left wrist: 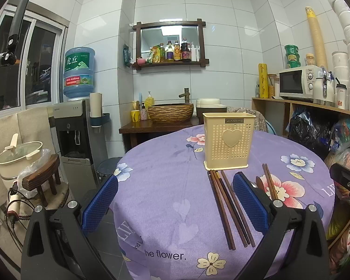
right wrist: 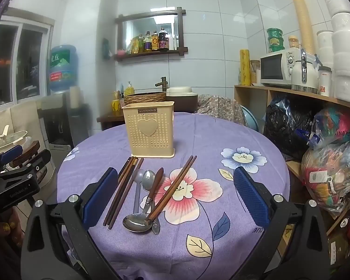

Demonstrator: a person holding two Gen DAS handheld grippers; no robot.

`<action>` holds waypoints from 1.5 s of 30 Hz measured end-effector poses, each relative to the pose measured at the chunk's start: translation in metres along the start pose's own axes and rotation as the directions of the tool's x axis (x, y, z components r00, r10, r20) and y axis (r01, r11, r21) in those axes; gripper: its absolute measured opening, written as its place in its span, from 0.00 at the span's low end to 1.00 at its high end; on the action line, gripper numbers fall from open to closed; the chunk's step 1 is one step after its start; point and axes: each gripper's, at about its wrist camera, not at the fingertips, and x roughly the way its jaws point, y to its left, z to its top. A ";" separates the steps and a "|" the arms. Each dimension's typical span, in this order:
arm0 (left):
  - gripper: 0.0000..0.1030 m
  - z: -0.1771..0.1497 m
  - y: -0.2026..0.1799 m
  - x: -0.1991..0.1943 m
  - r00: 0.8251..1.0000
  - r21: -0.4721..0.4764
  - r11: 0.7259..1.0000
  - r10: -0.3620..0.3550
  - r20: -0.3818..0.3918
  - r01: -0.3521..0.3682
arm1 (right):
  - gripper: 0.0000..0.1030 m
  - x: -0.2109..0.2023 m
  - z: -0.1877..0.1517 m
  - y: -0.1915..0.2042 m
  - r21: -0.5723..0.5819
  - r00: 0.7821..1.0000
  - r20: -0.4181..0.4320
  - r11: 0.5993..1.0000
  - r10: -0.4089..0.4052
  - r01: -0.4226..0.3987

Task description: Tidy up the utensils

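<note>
Both my claws hang spread and empty at the bottom of frame: right gripper [right wrist: 175, 196], left gripper [left wrist: 175, 200]. Spoons [right wrist: 140, 207] and chopsticks [right wrist: 122, 191] lie centre frame below the cream holder [right wrist: 150, 129]. Chopsticks look light, stiff, slippery; I'd pinch them mid-length.

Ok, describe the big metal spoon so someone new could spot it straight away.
Start at the cream perforated utensil holder on the purple flowered tablecloth. In front of it lie loose utensils, between a bundle of dark chopsticks and a slanted pair of chopsticks. The big metal spoon has the widest bowl, shiny, nearest the camera, its handle pointing toward the holder.
</note>
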 end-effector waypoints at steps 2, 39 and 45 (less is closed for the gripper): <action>0.95 0.000 0.000 0.000 1.000 -0.001 1.000 0.000 0.000 0.000 | 0.95 0.000 0.000 0.000 0.001 1.000 -0.002 1.000 0.001 -0.001; 0.70 -0.005 -0.011 0.143 0.846 0.021 0.976 -0.176 -0.503 0.216 | 0.95 0.111 -0.002 -0.035 -0.006 0.948 -0.317 0.999 -0.038 0.038; 0.53 -0.012 -0.022 0.171 0.775 -0.047 0.965 -0.235 -0.587 0.257 | 0.95 0.121 -0.003 -0.030 -0.009 0.945 -0.325 0.999 -0.041 0.040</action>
